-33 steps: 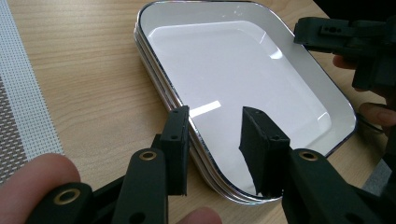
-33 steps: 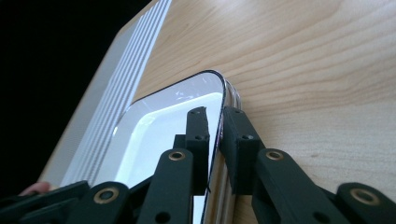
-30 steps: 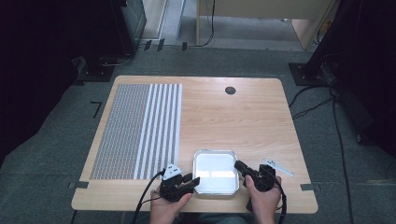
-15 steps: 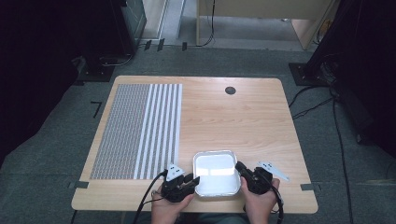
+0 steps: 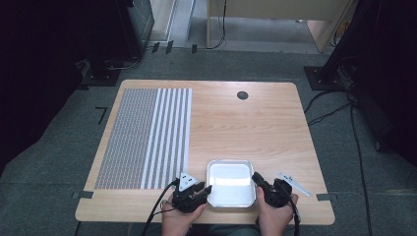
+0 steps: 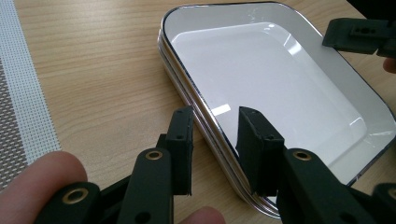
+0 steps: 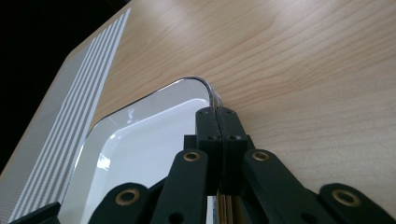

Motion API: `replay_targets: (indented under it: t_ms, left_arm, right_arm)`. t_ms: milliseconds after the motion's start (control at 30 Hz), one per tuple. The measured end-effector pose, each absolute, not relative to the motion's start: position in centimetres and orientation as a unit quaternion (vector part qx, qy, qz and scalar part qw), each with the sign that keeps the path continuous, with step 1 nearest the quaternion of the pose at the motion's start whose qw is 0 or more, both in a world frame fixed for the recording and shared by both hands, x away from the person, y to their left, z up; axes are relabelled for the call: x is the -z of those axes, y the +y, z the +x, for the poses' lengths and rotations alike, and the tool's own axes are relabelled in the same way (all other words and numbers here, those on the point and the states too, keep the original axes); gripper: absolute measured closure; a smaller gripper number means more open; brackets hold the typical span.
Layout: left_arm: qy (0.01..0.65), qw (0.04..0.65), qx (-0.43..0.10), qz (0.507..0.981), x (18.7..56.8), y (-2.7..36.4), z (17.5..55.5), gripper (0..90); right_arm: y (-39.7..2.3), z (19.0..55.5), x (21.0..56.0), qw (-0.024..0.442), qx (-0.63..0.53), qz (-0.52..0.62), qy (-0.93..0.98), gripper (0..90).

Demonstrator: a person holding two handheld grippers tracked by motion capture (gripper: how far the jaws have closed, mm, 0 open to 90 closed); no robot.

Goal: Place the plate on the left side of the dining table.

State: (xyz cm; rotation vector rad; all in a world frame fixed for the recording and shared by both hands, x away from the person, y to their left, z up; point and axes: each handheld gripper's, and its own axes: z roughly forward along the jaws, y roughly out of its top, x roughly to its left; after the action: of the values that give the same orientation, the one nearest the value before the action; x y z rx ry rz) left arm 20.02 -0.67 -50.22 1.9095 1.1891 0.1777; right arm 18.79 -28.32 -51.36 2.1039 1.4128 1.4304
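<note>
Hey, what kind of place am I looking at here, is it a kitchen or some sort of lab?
Probably a lab or recording workspace, not a kitchen. A bare wooden table stands on grey carpet with cables trailing across the floor and dark equipment around it. On it sit just a striped mat and a white tray.

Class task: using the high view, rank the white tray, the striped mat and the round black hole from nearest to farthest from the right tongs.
From the right tongs:
1. White tray, touching them on the left.
2. Striped mat, farther left.
3. Round black hole, near the far edge.
</note>
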Motion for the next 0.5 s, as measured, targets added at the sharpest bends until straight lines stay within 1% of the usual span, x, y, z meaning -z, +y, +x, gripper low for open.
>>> replay_targets:
  t_ms: [500]
  left_arm:
    - [0.472, 0.44, -0.075, 0.76, 49.6, -1.21, 20.07, 67.9]
  right_arm:
    - [-29.36, 18.17, 50.93, 0.091, -0.513, 0.73, 0.442, 90.0]
